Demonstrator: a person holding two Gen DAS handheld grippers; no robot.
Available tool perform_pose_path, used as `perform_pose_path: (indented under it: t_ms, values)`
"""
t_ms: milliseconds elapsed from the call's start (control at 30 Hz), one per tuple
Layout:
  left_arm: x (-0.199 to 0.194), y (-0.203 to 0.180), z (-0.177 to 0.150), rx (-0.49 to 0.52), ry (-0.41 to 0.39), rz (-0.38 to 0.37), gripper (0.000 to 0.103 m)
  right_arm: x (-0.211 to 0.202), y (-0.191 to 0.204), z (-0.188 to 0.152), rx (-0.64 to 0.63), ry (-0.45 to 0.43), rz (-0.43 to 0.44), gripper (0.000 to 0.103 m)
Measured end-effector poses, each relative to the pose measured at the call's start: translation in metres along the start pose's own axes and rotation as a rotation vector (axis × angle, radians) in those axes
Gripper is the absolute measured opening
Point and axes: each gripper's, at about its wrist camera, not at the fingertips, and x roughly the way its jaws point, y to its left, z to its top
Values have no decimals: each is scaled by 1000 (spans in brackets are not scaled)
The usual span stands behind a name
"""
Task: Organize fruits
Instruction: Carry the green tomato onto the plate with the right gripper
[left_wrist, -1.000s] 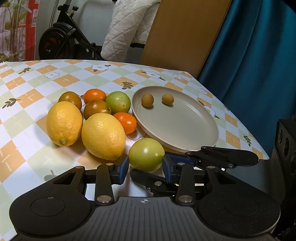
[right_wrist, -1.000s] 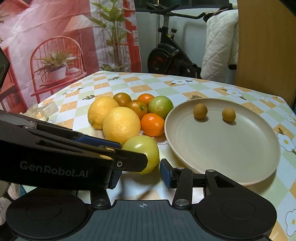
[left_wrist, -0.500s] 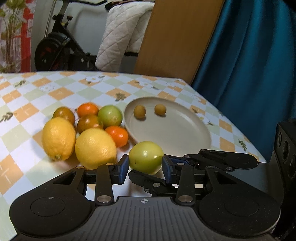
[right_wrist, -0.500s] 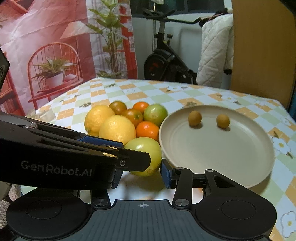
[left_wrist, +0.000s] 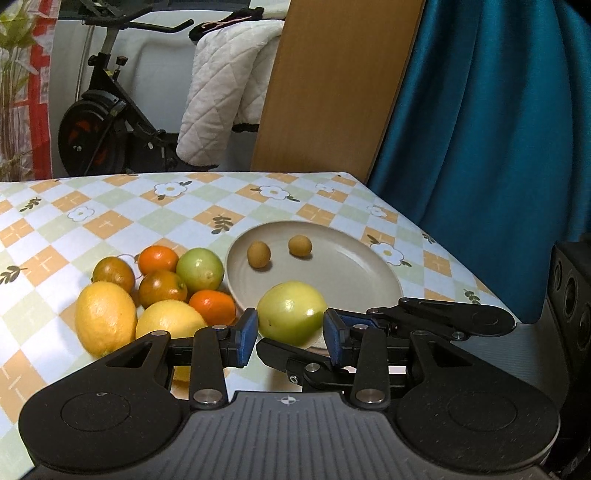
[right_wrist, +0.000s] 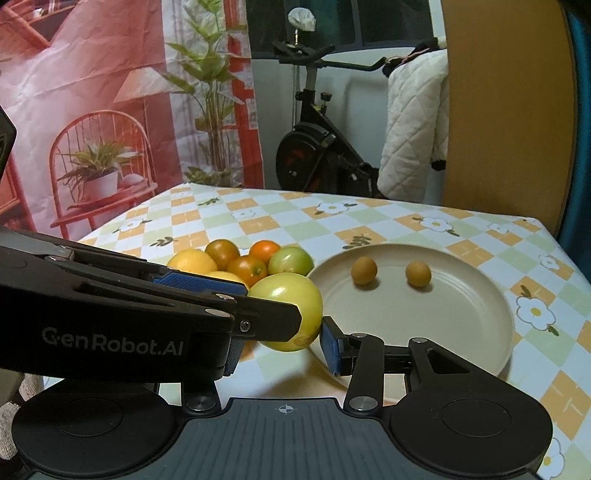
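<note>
My left gripper is shut on a large yellow-green fruit and holds it lifted over the near rim of the beige plate. The same fruit shows in the right wrist view, with the left gripper's arm crossing in front. Two small brown fruits lie on the plate. Two lemons, oranges and a green fruit sit clustered left of the plate. My right gripper is open and empty, just below the held fruit.
The table has a checked flower-pattern cloth; its right edge runs beside a blue curtain. A wooden board and an exercise bike draped with a white quilt stand behind the table.
The left gripper has risen with the yellow-green fruit, lifting it off the table toward the plate's near rim. The right gripper has stayed open below it.
</note>
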Motion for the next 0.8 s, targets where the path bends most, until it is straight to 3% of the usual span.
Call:
perform_pose_path:
  t_ms: [400,800]
  values:
    - [32,-2,20,2,20,-21,41,19,-25,10,10,2,-44,40]
    - [79,13,42,-22,70,33,41,75,-51,27,13,68,-44,40]
